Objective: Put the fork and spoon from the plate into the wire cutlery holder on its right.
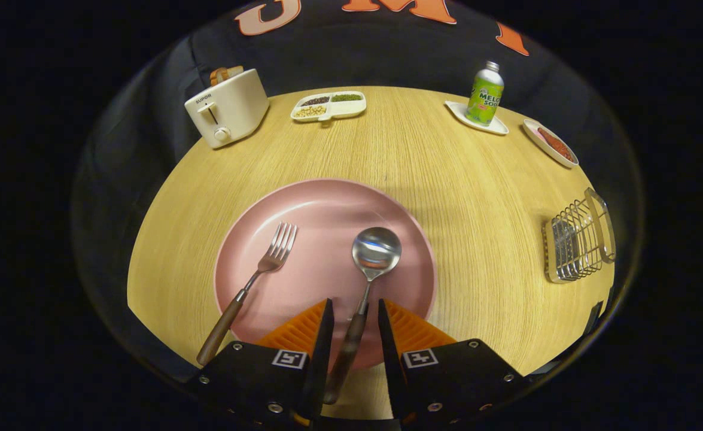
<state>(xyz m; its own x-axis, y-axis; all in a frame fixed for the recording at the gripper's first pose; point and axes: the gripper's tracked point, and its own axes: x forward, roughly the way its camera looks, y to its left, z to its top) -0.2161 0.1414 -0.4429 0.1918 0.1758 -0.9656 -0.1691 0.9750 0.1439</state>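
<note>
While the steel spoon with its dark wooden handle (364,281) lies on the round pink plate (279,203), we straddle its handle with our gripper (354,311), fingers parted, not yet clamped; the wire cutlery holder (578,239) waits by the table's right edge.

**A:** What does the gripper (355,302) look like, taken from the spoon (368,263)?

**B:** Two tapering fingers (325,338), one on each side of its handle, apart and clear of it, with ribbed outer faces.

**A:** And behind them?

**B:** Two black angular blocks (249,374) flanking the handle. Each has a square black-and-white marker (289,359) and small silver screws (237,346).
</note>
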